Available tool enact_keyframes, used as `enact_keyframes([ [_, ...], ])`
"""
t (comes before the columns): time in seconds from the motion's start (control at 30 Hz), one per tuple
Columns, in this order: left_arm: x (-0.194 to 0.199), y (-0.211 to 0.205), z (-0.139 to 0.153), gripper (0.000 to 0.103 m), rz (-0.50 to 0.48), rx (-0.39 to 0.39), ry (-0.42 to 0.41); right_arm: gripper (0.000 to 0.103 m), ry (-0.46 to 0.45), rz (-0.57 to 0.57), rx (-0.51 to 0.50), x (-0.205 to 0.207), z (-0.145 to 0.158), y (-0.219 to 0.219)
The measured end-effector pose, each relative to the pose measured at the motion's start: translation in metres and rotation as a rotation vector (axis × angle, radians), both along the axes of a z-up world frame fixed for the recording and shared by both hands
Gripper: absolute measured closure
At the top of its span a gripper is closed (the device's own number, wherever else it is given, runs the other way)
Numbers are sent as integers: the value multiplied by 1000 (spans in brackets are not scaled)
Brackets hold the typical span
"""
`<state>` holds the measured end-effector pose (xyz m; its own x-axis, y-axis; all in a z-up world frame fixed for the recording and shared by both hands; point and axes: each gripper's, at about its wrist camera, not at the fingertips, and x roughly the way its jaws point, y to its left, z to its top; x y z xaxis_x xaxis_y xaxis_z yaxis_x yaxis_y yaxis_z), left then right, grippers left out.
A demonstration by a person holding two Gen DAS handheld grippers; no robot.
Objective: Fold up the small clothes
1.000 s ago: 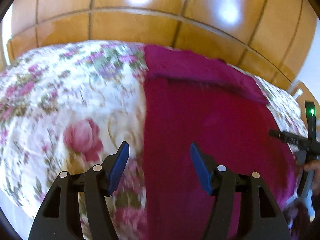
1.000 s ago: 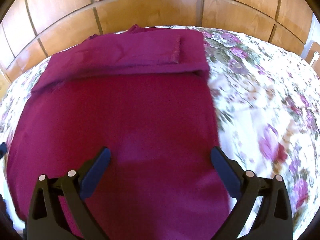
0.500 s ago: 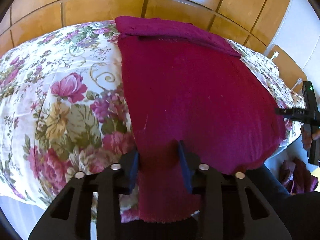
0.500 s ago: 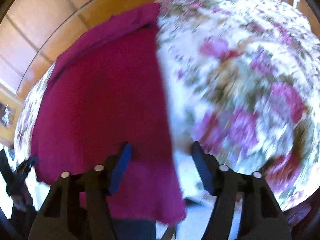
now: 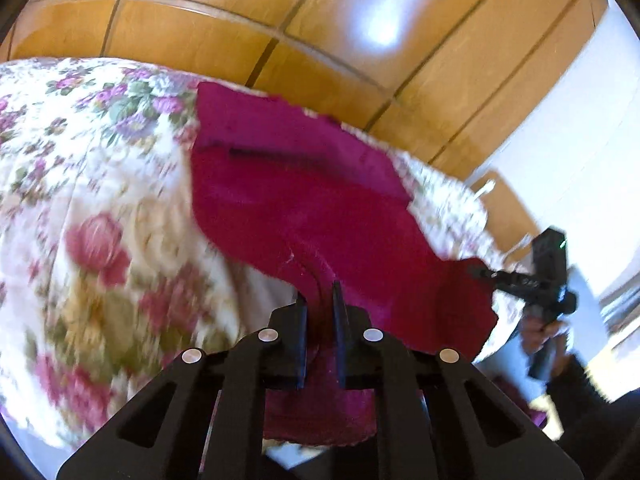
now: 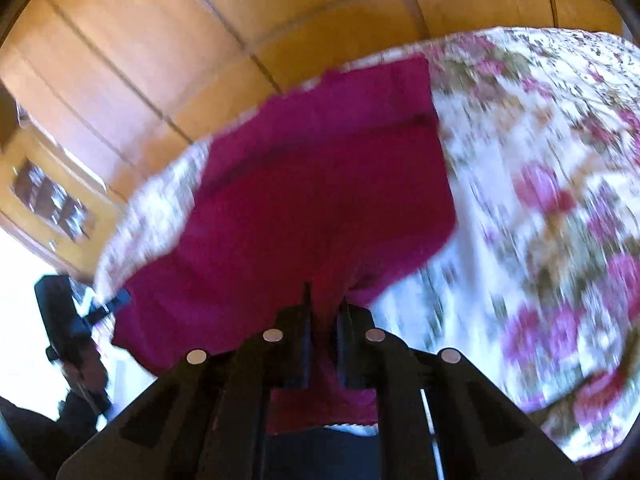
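Note:
A magenta cloth point(image 5: 304, 200) lies on a floral bedspread point(image 5: 92, 200), its far end folded over in a band. My left gripper point(image 5: 319, 300) is shut on the cloth's near left corner and holds it raised off the bed. My right gripper point(image 6: 325, 308) is shut on the near right corner of the same cloth point(image 6: 320, 184), also raised. The near edge hangs between the fingers in both views. The right gripper shows at the right of the left wrist view point(image 5: 544, 276), and the left gripper at the left of the right wrist view point(image 6: 76, 320).
A wooden panelled headboard point(image 5: 320, 28) stands behind the bed. The floral bedspread point(image 6: 540, 200) spreads to both sides of the cloth. A wooden cabinet with glass point(image 6: 48, 200) is at far left of the right wrist view. A white wall point(image 5: 580, 120) is at right.
Both grippers have closed on the cloth's near corners and lifted them up off the bed. One second ago both were open above the flat cloth.

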<state>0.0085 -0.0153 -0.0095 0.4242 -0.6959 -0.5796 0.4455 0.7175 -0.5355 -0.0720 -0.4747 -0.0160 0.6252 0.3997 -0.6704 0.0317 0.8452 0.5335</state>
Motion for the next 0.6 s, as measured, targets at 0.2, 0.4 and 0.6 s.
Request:
enact_keyframes([
  [0.2, 70, -20, 6, 93, 59, -24, 27, 94, 4, -69, 21, 80, -3, -24],
  [0.4, 136, -19, 2, 52, 171, -33, 118, 29, -4, -90, 54, 119, -6, -36],
  [0.6, 167, 32, -4, 33, 349, -174, 191, 11, -113, -208, 169, 113, 14, -73],
])
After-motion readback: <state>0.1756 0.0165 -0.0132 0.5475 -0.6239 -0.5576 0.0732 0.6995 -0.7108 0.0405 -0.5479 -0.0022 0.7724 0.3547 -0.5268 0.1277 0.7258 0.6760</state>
